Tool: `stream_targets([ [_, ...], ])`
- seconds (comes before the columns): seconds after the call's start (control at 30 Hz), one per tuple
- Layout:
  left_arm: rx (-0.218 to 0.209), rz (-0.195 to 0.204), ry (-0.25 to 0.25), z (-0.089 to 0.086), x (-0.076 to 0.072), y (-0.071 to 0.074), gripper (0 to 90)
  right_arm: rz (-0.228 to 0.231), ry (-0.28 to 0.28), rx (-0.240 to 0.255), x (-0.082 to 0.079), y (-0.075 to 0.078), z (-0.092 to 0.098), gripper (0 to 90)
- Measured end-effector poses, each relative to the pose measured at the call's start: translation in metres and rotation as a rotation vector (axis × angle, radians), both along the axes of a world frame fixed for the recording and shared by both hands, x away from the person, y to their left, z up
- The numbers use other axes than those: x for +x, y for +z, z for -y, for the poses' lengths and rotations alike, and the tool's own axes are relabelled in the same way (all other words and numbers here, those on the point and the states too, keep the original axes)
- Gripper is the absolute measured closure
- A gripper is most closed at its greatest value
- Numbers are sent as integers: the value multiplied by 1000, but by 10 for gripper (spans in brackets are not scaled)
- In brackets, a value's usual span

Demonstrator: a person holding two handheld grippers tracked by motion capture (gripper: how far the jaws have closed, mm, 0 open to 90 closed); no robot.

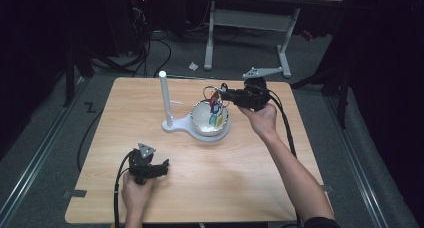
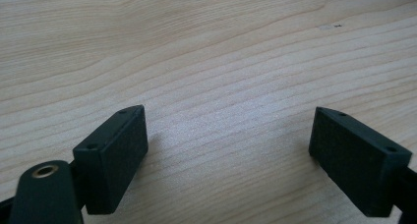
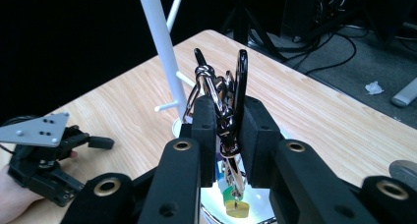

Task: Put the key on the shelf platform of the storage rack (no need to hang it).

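The bunch of metal carabiner rings with coloured tags (image 3: pixel 223 111) hangs over the white bowl (image 1: pixel 200 119), pinched in the right tongs (image 3: pixel 225 130). I think the next step is to hook it on the white peg stand (image 1: pixel 163 95), which needs careful aim. The left tongs (image 2: pixel 228 153) rest open on the wooden tabletop (image 1: pixel 235 168).

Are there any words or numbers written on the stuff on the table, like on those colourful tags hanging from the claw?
No text can be read anywhere.
Small coloured plastic tags hanging from the bunch of metal key rings and clips in the right claw: too small to tell if anything is printed.
White round bowl, white post stand, light wooden table: no lettering seen.
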State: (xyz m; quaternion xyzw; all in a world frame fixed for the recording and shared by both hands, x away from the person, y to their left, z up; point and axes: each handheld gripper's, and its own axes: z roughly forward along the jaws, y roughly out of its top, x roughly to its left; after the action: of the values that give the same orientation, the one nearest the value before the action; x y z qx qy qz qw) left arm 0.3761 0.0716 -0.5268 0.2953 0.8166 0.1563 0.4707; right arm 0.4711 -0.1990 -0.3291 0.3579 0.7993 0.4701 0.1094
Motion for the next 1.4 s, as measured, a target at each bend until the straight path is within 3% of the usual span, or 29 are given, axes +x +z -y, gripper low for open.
stream_targets([
  [0.6,8,5,-5,0,0,0,151,-44,-12,-49,12,-32,-9,787],
  [0.63,27,14,-24,-2,0,-1,151,-49,-13,-49,13,-33,-10,787],
  [1.4,11,8,-12,-1,0,-1,151,-130,-14,-76,20,-69,-18,785],
])
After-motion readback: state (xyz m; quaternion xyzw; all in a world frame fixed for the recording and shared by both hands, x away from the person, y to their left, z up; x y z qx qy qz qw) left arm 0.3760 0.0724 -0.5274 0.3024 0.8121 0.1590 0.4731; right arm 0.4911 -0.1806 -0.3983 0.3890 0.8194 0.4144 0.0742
